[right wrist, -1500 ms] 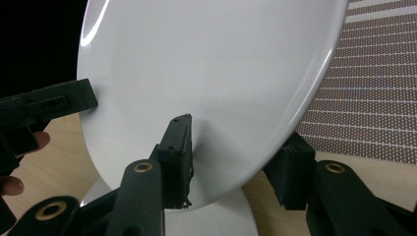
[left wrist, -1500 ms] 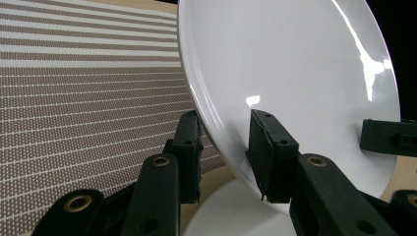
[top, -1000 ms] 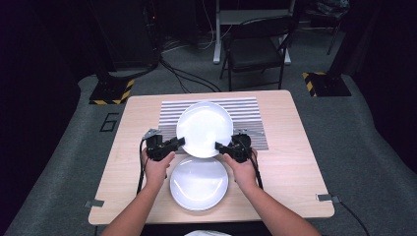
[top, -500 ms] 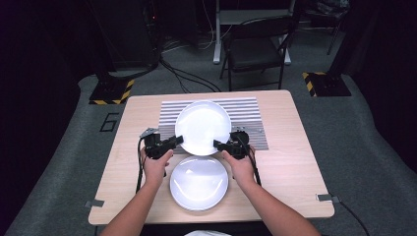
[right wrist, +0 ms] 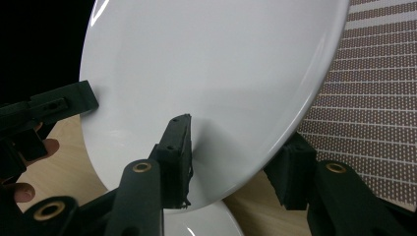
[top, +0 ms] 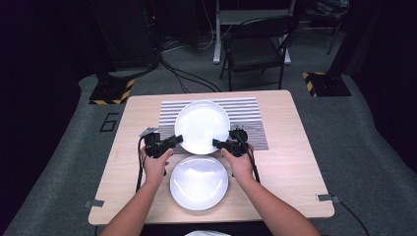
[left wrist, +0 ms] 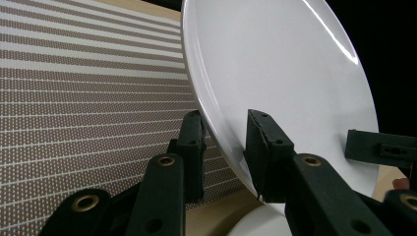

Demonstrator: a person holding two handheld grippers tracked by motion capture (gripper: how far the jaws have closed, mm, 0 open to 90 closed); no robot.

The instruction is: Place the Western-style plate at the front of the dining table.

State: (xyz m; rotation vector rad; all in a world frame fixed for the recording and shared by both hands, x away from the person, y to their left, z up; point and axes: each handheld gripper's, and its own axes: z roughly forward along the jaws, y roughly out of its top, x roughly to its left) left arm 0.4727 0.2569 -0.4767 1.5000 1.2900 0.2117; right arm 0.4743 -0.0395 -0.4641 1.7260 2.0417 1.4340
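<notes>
- A light wooden table (top: 290,162) fills the centre of the high view, a striped grey-and-white mat (top: 248,110) lying on its far half.
- A white plate (top: 201,126) is held just above the mat, at mid-frame, gripped at both edges; it holds nothing.
- The plate is round, glossy and plain white, with a shallow rim that catches the light.
- A second white plate (top: 198,182), equally bare, rests flat on the table lower in the frame, between the person's forearms.
- The left gripper (top: 172,141) is clamped on the raised plate's left rim, one jaw on each face.
- The right gripper (top: 221,144) pinches the opposite rim likewise.
</notes>
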